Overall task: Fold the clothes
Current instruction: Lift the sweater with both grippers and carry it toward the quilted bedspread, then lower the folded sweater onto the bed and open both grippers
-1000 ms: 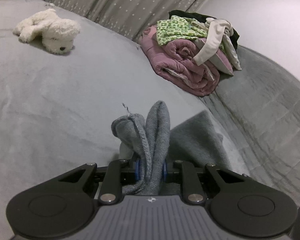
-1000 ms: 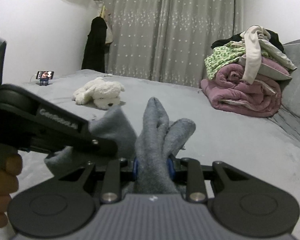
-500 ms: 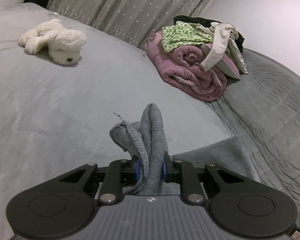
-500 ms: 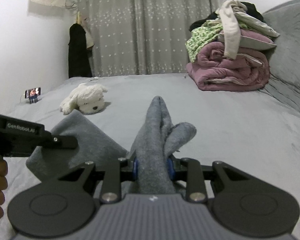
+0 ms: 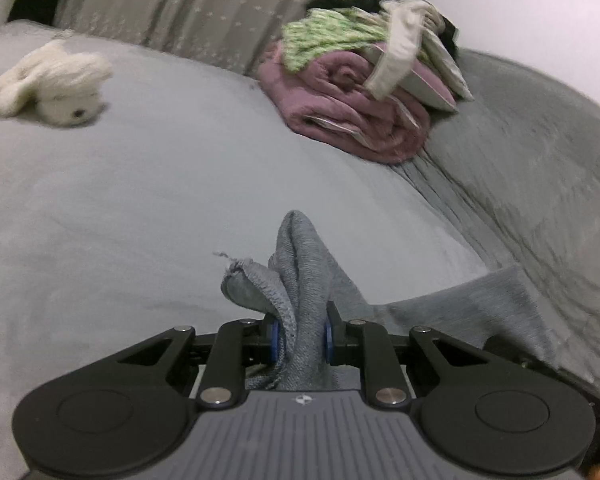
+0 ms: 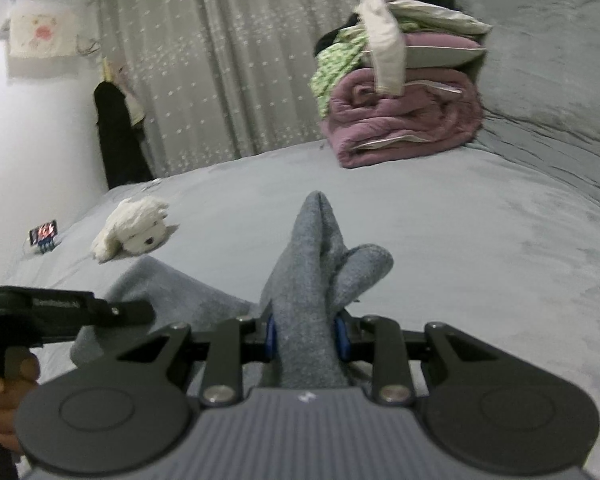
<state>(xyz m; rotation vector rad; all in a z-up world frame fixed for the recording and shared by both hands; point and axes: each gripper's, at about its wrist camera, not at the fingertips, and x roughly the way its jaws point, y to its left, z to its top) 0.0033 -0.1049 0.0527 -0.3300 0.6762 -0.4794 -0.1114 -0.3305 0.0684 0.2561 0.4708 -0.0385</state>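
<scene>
While the left hand-held gripper (image 5: 299,338) pinches a bunched, frayed edge of the grey garment (image 5: 300,280), the right hand-held gripper (image 6: 306,338) clamps another fold of it. Between them the cloth spreads low over the grey bed (image 5: 160,200), near a white plush dog (image 5: 60,80).

Dim, flat indoor light, no clear source. Soft shadows only. Motion blur smears the clothes pile (image 5: 364,76) and stuffed dog (image 5: 48,80). Fisheye bends the bed (image 6: 480,232); corners vignette dark.
</scene>
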